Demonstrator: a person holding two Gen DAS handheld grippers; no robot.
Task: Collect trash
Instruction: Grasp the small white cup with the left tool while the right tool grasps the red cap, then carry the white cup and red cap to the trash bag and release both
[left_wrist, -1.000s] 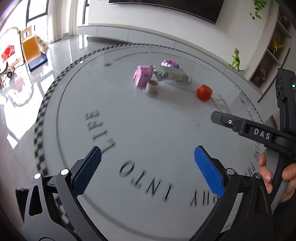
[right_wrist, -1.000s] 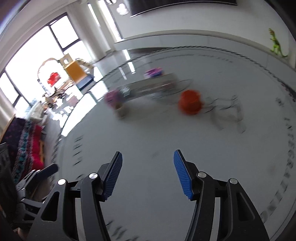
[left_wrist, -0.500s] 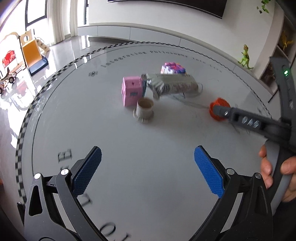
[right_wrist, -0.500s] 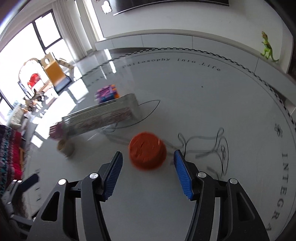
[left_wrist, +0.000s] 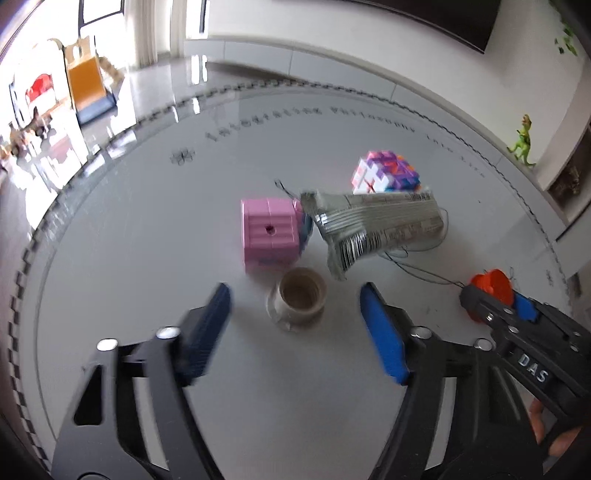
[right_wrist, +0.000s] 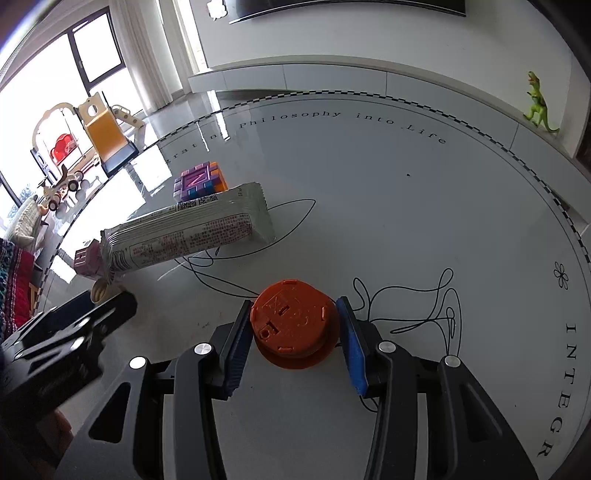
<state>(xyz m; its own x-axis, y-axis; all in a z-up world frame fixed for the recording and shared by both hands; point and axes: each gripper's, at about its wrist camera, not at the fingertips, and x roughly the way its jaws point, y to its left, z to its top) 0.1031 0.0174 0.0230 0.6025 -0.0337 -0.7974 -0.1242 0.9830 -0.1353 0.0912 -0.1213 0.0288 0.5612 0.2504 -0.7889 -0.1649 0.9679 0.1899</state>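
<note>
On the round white table (left_wrist: 147, 229) lie a small beige cup (left_wrist: 300, 300), a silver snack wrapper (left_wrist: 373, 221), a pink block (left_wrist: 270, 232), a multicoloured cube (left_wrist: 388, 172) and an orange lid (right_wrist: 293, 325). My left gripper (left_wrist: 295, 325) is open, its blue pads on either side of the beige cup and just short of it. My right gripper (right_wrist: 293, 339) has its pads either side of the orange lid, the left pad touching it and the right one close beside it. The right gripper also shows in the left wrist view (left_wrist: 495, 306) at the lid (left_wrist: 493, 286).
A green toy dinosaur (right_wrist: 537, 103) stands on the ledge behind the table. Black line drawings and lettering mark the tabletop. A children's slide (right_wrist: 103, 133) and toys stand on the floor to the left. The left gripper's body (right_wrist: 70, 332) sits close to the left of the right gripper.
Both grippers have moved forward over the table. The left one has reached the beige cup and narrowed. The right one has come around the orange lid and closed in on it.
</note>
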